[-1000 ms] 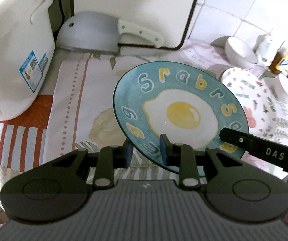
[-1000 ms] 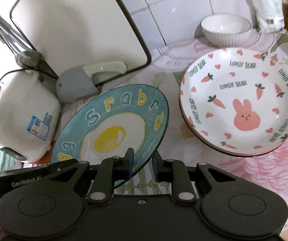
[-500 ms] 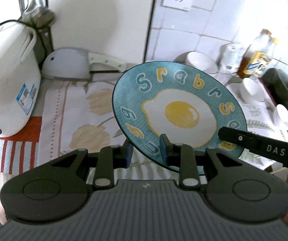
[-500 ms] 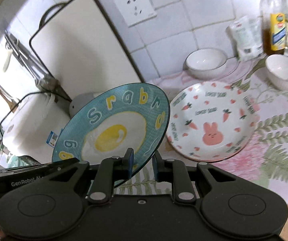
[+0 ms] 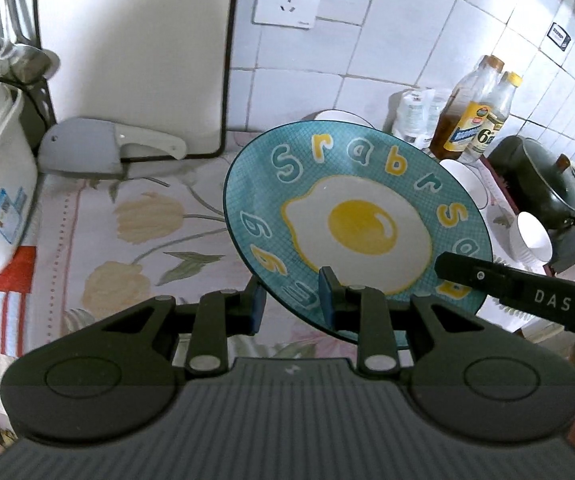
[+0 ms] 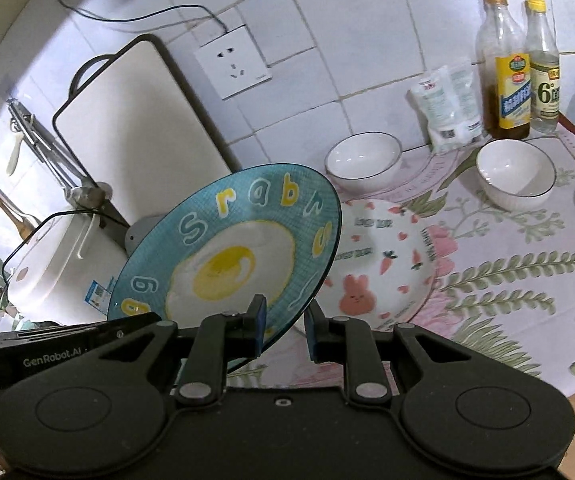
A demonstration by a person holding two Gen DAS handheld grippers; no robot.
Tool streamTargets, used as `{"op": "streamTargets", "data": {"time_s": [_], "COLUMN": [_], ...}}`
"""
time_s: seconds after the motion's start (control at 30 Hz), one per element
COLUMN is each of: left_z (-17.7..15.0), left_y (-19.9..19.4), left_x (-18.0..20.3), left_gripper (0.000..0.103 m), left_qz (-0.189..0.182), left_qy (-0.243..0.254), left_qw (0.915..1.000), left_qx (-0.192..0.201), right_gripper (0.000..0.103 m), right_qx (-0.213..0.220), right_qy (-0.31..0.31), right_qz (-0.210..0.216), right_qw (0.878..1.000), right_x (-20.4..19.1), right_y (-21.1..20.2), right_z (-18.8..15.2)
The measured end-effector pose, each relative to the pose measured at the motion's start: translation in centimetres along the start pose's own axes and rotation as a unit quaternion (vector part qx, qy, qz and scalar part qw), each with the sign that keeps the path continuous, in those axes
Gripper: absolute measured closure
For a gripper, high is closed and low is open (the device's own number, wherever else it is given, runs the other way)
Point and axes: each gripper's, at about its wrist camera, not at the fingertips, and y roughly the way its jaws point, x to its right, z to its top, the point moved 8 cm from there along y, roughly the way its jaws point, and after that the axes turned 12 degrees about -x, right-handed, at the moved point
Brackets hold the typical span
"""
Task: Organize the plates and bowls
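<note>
Both tongs point steeply downward and forward, side by side. The left tongs (image 5: pixel 291 300) are clamped on the near rim of the plate (image 5: pixel 357 220), one pad above, one below. The right tongs (image 6: pixel 285 326) pinch the same plate's rim from the other side

Egg plate (image 5: pixel 357 216) lifted higher off counter, both claws carrying it.
</note>
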Motion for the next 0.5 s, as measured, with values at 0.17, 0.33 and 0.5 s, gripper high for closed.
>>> {"op": "streamTargets", "data": {"time_s": [0.17,0.33,0.5], "left_z": [0.7,1.1,1.5], "left_y": [2.2,5.1,8.4], "left_x": [2.1,3.2,3.2], "left_gripper": [0.077,0.077,0.077], "left_qz": [-0.006,-0.006,-0.003], "left_qy": [-0.015,-0.035,-0.065], "left_qw": [0.9998,0.9989,0.9969], "left_qx": [-0.013,-0.030,-0.044], "right_gripper": [0.078,0.078,0.077], "right_qx": [-0.018,-0.045,-0.065], "right_qy": [0.000,-0.003,0.003], "right_qz": [-0.003,-0.003,0.011], "right_qw": [1.000,0.999,0.998], "right_x": [2.6,5.1,7.5], "right_y": [0.1,1.5,3.9], "right_z": [1.0,1.9,2.8]}}
